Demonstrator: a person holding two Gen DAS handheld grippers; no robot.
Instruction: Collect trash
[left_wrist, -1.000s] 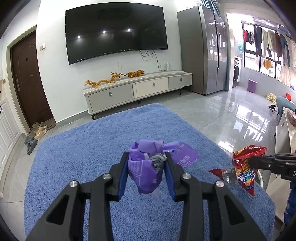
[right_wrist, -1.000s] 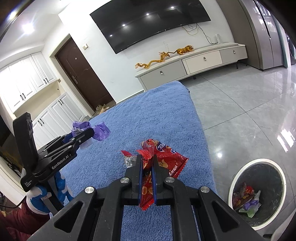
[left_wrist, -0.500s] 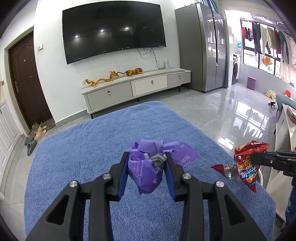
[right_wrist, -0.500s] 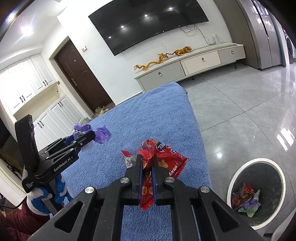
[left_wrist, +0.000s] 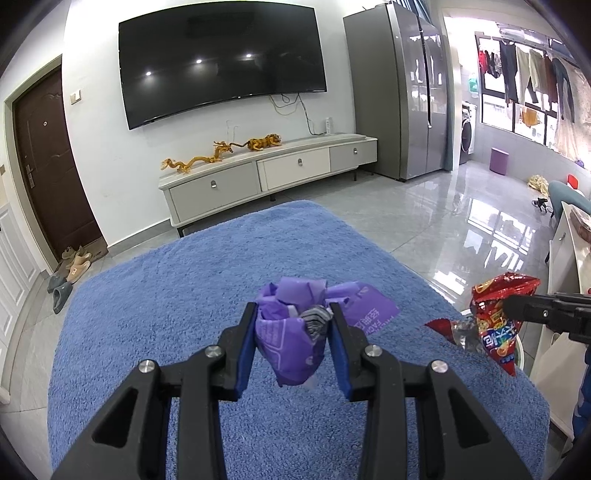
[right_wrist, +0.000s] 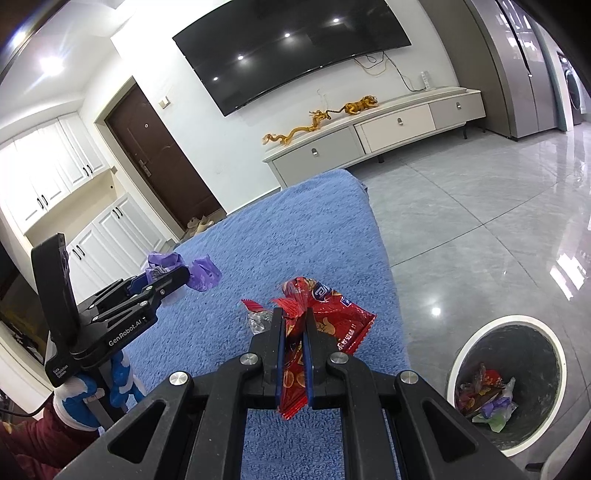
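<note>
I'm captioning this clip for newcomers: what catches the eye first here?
A crumpled purple plastic wrapper clamped in the left gripper, and a shiny red snack bag pinched in the right gripper, both above the fuzzy blue cloth. On the floor at right, a white-rimmed trash bin holds wrappers.

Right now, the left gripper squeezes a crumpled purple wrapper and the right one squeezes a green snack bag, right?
Not quite. The right gripper squeezes a red snack bag, not a green one; the right wrist view shows it. The left gripper does hold the crumpled purple wrapper.
</note>
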